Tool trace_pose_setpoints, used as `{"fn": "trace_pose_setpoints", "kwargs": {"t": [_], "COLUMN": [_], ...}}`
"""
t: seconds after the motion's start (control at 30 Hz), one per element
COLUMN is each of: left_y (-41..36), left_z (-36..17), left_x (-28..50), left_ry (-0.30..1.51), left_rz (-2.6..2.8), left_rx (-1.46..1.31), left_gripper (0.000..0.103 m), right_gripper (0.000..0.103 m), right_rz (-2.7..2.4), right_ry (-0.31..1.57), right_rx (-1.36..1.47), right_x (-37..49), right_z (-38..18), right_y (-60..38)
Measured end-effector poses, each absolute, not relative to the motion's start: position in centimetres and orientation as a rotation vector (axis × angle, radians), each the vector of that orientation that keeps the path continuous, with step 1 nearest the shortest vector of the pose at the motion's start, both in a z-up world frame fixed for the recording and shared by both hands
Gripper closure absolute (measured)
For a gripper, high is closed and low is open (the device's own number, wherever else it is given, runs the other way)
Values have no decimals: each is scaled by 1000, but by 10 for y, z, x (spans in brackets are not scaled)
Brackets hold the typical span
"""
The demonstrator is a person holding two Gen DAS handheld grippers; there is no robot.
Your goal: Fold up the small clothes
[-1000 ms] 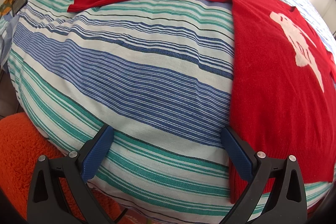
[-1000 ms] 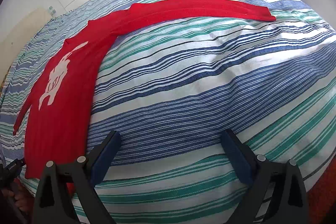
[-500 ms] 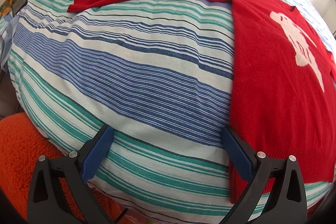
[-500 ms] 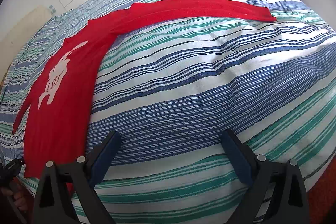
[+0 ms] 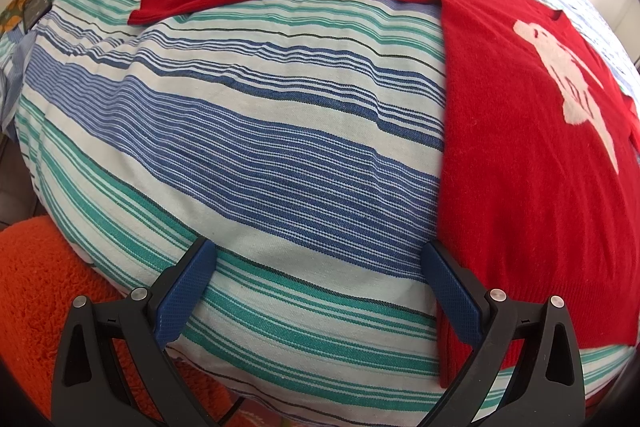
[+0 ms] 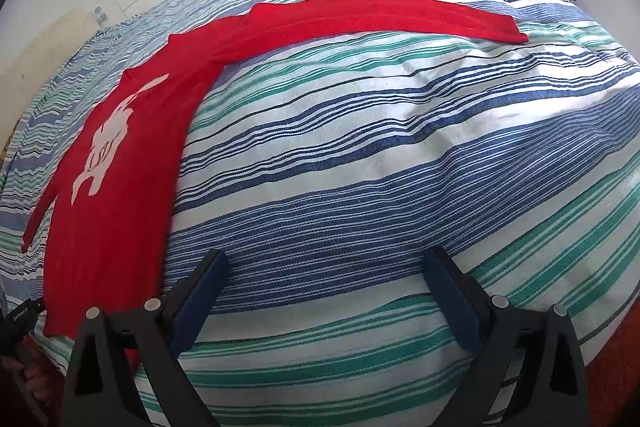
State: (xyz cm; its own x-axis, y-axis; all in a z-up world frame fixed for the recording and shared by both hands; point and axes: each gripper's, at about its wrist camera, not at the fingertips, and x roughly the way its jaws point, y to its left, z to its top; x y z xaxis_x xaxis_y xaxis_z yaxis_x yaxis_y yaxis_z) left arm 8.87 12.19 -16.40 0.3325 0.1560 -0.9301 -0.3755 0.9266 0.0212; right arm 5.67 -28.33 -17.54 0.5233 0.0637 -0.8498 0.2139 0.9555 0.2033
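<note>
Ahead of the left hand-held gripper [image 5: 318, 279], from 10 to 12 o'clock, lies bare striped bed [image 5: 248, 131]; the red sweater [image 5: 532, 163] lies flat from 1 to 3 o'clock. For the right hand-held gripper [image 6: 324, 285], bare bedding spans 12 to 3 o'clock, with the sweater [image 6: 120, 167] at 9 to 11.

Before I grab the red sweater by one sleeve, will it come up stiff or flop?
Likely floppy: the red sweater lies flat, following the striped bedcover. Its long sleeve would probably trail and drag. The fuzzy knit looks unlikely to slip.
</note>
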Motion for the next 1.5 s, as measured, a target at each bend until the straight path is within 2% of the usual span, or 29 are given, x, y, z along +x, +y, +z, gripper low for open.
{"fn": "trace_pose_setpoints", "kwargs": {"t": [1.5], "left_y": [117], "left_z": [-164], "left_x": [90], "left_ry": [1184], "left_rz": [354], "left_rx": [-210], "left_gripper": [1], "right_gripper": [5], "right_rz": [-92], "right_ry": [1023], "right_rx": [286], "right_x": [56], "right_z": [-174], "right_y": [-280]}}
